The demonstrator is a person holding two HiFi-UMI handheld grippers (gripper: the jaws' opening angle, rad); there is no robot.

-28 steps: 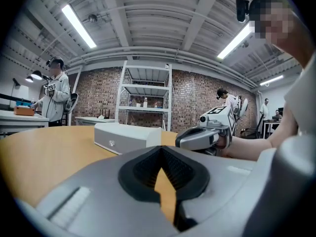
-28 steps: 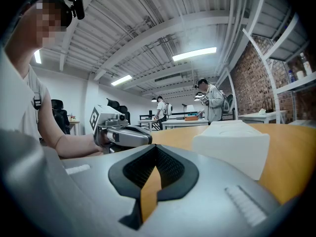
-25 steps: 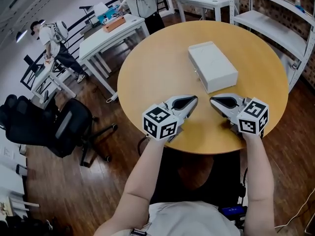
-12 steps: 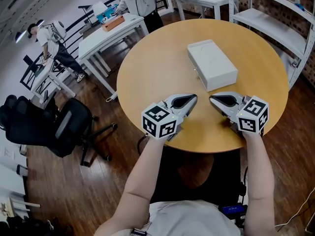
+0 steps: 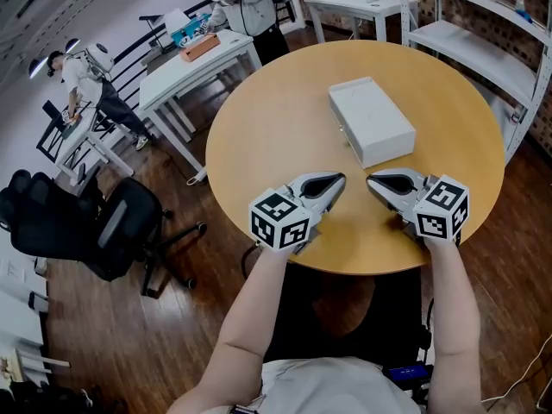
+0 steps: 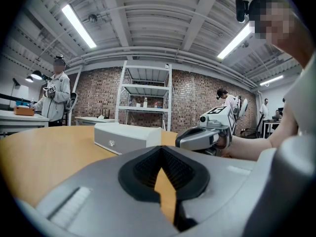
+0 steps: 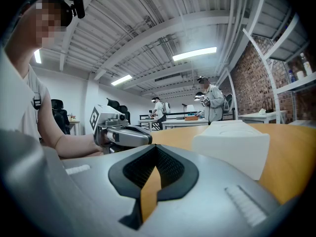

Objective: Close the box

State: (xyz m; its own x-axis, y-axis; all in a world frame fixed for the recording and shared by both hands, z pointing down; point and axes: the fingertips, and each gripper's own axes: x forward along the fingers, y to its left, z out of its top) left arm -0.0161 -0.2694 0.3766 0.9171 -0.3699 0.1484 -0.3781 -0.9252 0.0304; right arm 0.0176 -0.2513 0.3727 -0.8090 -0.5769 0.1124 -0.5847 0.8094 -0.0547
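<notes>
Plain white all over the box (image 5: 371,119), at 12 o'clock on a round table (image 5: 259,136) of warm honey-tan wood. Pale grey shells on the left gripper (image 5: 337,179) and right gripper (image 5: 373,180), black ribbed pads (image 6: 143,171) inside, black-and-white square patterns on the marker cubes (image 5: 280,221). Dark brown planks across the floor (image 5: 103,335). Black office chair (image 5: 112,222) at 9 o'clock. White side tables (image 5: 194,59) at 11 o'clock, white shelving (image 5: 470,41) at 1 o'clock. Red-brown brick pattern on the wall (image 6: 190,100).

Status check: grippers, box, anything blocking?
Left gripper and right gripper both shut, empty, over near edge of table. Box beyond them, untouched, lid looks down. Nothing between grippers and box.
</notes>
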